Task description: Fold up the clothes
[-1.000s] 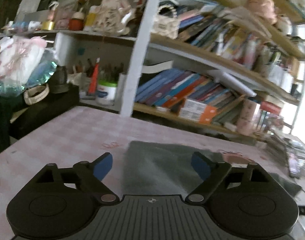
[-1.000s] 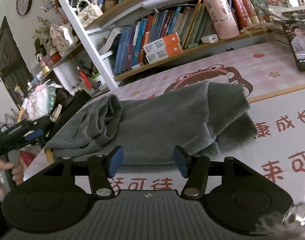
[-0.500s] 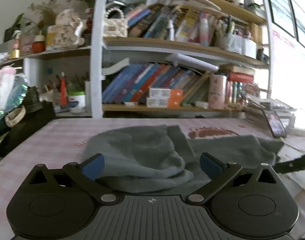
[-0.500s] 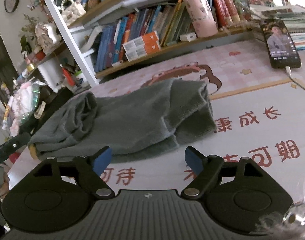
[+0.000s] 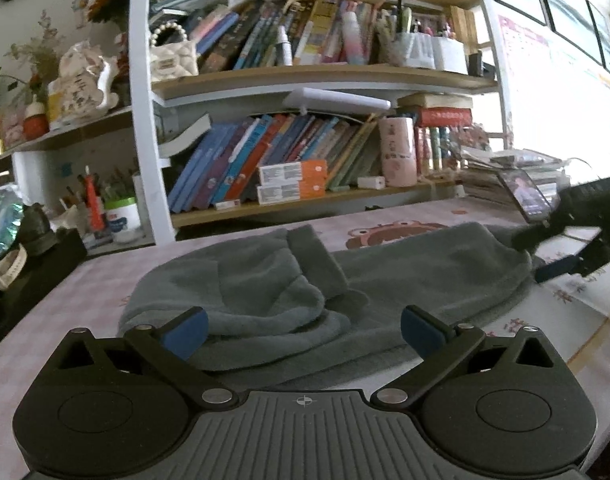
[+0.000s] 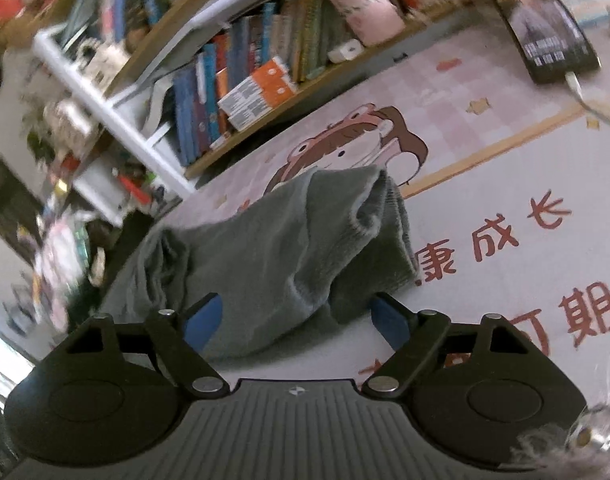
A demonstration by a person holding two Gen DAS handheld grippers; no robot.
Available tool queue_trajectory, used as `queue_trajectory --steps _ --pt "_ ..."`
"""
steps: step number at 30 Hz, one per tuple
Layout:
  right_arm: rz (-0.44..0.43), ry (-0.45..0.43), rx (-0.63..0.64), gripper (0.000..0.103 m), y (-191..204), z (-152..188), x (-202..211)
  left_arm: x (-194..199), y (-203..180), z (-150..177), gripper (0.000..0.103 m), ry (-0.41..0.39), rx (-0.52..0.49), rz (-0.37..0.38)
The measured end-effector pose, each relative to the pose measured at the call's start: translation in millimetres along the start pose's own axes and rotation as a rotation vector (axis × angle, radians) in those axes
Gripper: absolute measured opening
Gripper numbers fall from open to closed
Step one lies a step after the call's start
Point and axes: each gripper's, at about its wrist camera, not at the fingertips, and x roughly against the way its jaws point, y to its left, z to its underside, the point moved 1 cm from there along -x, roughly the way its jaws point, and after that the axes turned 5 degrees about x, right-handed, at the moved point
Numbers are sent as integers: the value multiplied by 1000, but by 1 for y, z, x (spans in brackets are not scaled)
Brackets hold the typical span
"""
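Note:
A grey knitted garment [image 5: 305, 280] lies partly folded and bunched on the pink patterned table cover [image 5: 85, 288]. My left gripper [image 5: 303, 332] is open just in front of its near left edge, with nothing between the blue pads. In the right wrist view the same garment [image 6: 273, 248] lies ahead, its ribbed cuff end turned toward the right. My right gripper [image 6: 297, 318] is open, straddling the garment's near edge without closing on it. The right gripper [image 5: 565, 260] also shows in the left wrist view at the garment's far right end.
A white bookshelf [image 5: 265, 152] full of books lines the back of the table. A phone [image 6: 553, 28] with a cable leans at the right. A pink cylinder [image 5: 399, 152] stands on the lower shelf. Clutter and a dark bag [image 5: 33, 248] sit at the left.
The left gripper has swung right and come level with the garment. The right gripper opened wider, moved in close to the garment's right end and tilted; its view is blurred from motion.

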Motion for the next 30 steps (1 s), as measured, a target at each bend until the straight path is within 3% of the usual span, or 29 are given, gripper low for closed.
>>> queue_trajectory --steps 5,7,10,12,16,21,25,28,30 --pt "4 -7 -95 76 -5 -8 -7 0 -14 -1 103 -14 -46 56" --pt "32 -15 -101 55 -5 -8 -7 -1 -21 -3 103 -22 -69 80" --pt "42 -44 -97 32 -7 -10 -5 -3 -34 -5 103 -26 -113 128" --pt "29 -63 -96 26 -8 -12 -3 -8 -47 -9 103 -19 -152 175" --pt "7 -80 -72 24 -5 -16 0 -28 -77 -14 102 28 -226 263" --pt "-3 -81 -64 24 -4 -19 0 -57 -126 -21 87 73 -372 348" --pt "-12 -79 -66 24 -4 -20 -1 -82 -164 -17 79 116 -498 339" --pt "-17 -77 -63 24 -5 -21 -1 -99 -179 -12 68 134 -537 312" --pt "-22 -78 -61 24 -5 -21 0 -107 -184 -11 49 139 -534 283"
